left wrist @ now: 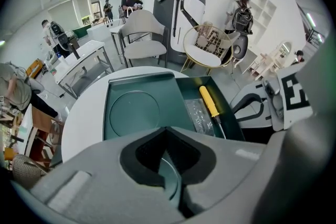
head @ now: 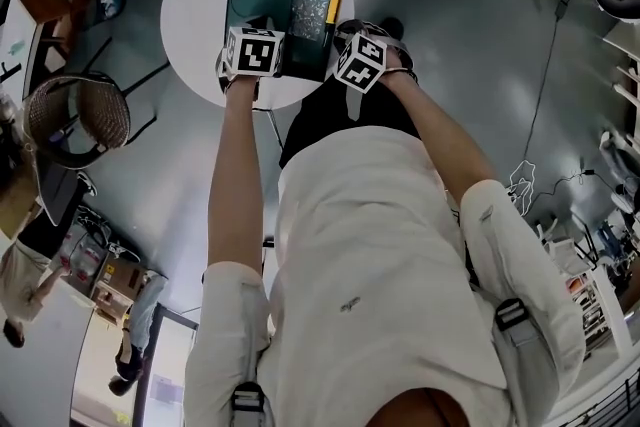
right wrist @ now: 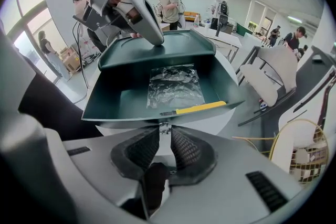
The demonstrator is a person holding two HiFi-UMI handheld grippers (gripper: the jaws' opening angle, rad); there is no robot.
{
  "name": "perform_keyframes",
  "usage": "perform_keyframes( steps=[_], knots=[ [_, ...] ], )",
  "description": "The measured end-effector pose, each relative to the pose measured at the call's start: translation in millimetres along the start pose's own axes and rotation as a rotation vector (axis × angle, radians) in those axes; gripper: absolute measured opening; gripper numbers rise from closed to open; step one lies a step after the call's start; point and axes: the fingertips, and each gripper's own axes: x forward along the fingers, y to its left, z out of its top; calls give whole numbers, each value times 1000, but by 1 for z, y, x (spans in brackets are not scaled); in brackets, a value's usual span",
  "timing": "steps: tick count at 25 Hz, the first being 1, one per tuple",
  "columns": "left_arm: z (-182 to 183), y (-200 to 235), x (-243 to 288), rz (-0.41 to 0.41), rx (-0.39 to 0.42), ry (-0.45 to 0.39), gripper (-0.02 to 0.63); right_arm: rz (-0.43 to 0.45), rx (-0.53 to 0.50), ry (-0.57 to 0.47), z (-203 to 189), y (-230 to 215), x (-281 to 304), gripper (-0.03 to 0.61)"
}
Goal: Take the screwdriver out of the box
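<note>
A dark green box [right wrist: 121, 97] lies open on a round white table [head: 200, 5], with its lid [left wrist: 131, 107] flat beside it. The screwdriver [right wrist: 202, 108], yellow-handled, lies inside the box along the wall nearest my right gripper, next to a clear plastic bag [right wrist: 175, 86]. In the left gripper view the screwdriver [left wrist: 209, 100] shows right of the lid. My left gripper [left wrist: 167, 129] is shut, and its tips [right wrist: 156, 40] rest on the lid's rim. My right gripper [right wrist: 164, 126] is shut to a thin slit just outside the box's near wall, below the screwdriver's shaft end.
A wicker chair [head: 75, 120] stands left of the table on the grey floor. White chairs [left wrist: 142, 39] and a round yellow-framed table [left wrist: 210, 47] stand beyond it. Several people are far back in the room.
</note>
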Motion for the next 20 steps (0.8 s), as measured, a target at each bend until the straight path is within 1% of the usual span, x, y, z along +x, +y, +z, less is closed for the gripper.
perform_keyframes(
  steps=[2, 4, 7, 12, 14, 16, 20],
  knots=[
    [-1, 0, -1, 12, 24, 7, 11, 3, -6, 4, -5, 0, -2, 76],
    [0, -1, -1, 13, 22, 3, 11, 1, -16, -3, -10, 1, -4, 77],
    [0, 1, -1, 4, 9, -3, 11, 10, 19, -19, -12, 1, -4, 80],
    [-1, 3, -1, -5, 4, -17, 11, 8, 48, 16, -20, 0, -9, 101],
    [-1, 1, -2, 0, 10, -15, 11, -12, 84, 4, -27, -6, -22, 88],
    [-3, 1, -2, 3, 9, -16, 11, -29, 140, -21, -34, -13, -39, 74],
    [-8, 0, -5, 5, -6, -24, 11, -32, 244, -68, -43, -12, -74, 74]
  ],
)
